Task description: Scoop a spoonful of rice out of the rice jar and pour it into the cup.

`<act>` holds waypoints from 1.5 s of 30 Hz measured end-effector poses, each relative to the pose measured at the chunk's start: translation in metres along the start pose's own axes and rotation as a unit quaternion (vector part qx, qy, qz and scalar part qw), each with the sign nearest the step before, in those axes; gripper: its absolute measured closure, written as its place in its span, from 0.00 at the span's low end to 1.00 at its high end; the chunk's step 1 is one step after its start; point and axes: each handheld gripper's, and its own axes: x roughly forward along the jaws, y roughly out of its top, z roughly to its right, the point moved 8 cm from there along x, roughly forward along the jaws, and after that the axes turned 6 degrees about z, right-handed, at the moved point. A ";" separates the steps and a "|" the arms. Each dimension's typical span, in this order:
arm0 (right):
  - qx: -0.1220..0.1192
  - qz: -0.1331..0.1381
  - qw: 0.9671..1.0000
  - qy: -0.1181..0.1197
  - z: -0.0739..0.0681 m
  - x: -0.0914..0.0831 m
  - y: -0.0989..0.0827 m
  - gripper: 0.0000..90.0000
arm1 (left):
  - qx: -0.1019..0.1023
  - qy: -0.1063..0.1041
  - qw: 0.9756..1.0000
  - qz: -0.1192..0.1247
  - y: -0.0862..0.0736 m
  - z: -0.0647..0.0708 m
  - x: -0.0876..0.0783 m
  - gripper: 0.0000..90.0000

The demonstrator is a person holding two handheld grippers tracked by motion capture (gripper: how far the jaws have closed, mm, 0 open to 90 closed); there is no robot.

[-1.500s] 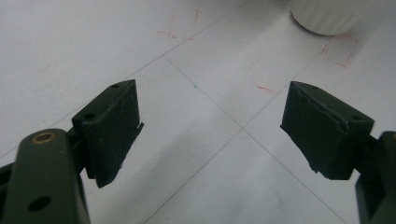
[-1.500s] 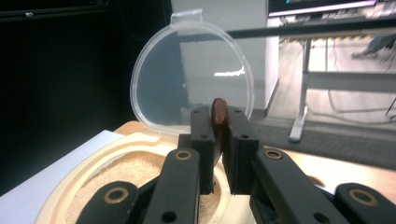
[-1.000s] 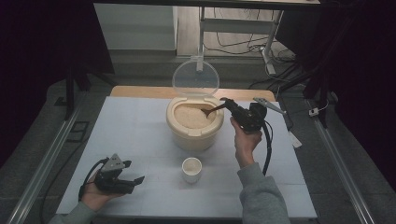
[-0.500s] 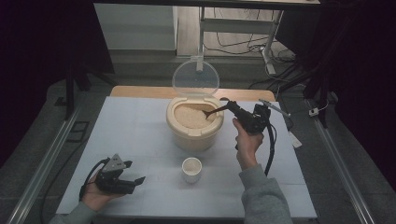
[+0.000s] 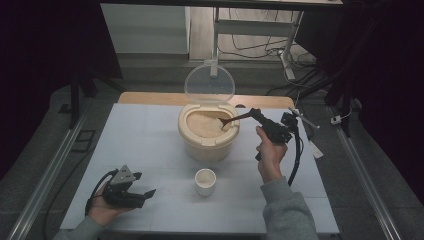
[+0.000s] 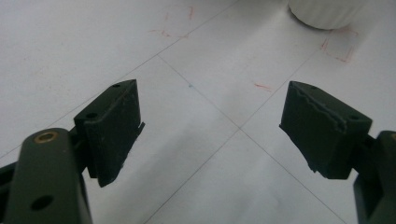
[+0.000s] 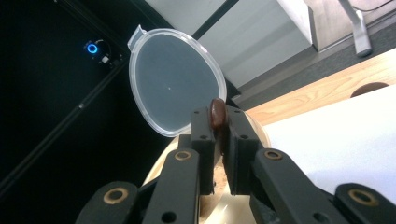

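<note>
A white-covered table [image 5: 150, 135] seen from above, with a person's forearms entering from the bottom edge.

At the lower left, the left hand [image 5: 102, 210] rests on the table holding the left gripper [image 5: 142, 196], which lies low and points toward the right. Its jaws stand wide apart with nothing between them; in the left gripper view the two black pads [image 6: 116, 121] frame bare white table surface marked with thin lines (a few faint red marks too).

Near the middle front stands a small white cup [image 5: 205, 181], upright; what it holds cannot be told. Its base shows at the top edge of the left gripper view.

Behind the cup, toward the middle of the table, sits a round cream-coloured container [image 5: 208, 140] filled with pale grain, likely rice [image 5: 202, 125]. Its clear round lid [image 5: 209, 83] is hinged open and stands upright at the far side.

A dark brown spoon [image 5: 234, 120] lies with its long axis running left to right, the bowl end dipping down into the rice at the container's right side and the handle rising up and to the right.

At the right, the right hand [image 5: 270, 152] holds the right gripper [image 5: 256, 115] raised beside the container, pointing left. Its jaws are closed narrowly on the spoon's handle; the right gripper view shows the rounded brown handle end [image 7: 217, 114] pinched between the pads, with the clear lid beyond.
</note>
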 end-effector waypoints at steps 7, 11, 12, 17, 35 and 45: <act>0.023 0.002 1.000 0.005 0.002 -0.003 0.003 0.93 | 0.002 0.000 1.000 -0.001 0.000 0.000 0.001 0.22; 0.037 0.002 0.999 0.004 0.003 -0.004 0.005 0.93 | 0.004 0.001 1.000 -0.003 -0.001 0.000 0.001 0.23; 0.038 -0.002 0.999 0.005 0.004 -0.005 0.005 0.93 | 0.003 0.001 1.000 -0.004 -0.001 0.000 0.002 0.23; 0.046 0.001 0.999 0.005 0.005 -0.005 0.006 0.93 | 0.007 0.003 1.000 -0.004 -0.001 0.001 0.002 0.23; 0.086 -0.003 0.996 0.017 0.007 -0.010 0.011 0.93 | 0.012 0.005 1.000 -0.008 -0.001 0.001 0.002 0.23; 0.097 -0.006 0.995 0.036 0.000 -0.014 0.011 0.93 | 0.012 0.005 1.000 -0.008 0.000 0.001 0.002 0.23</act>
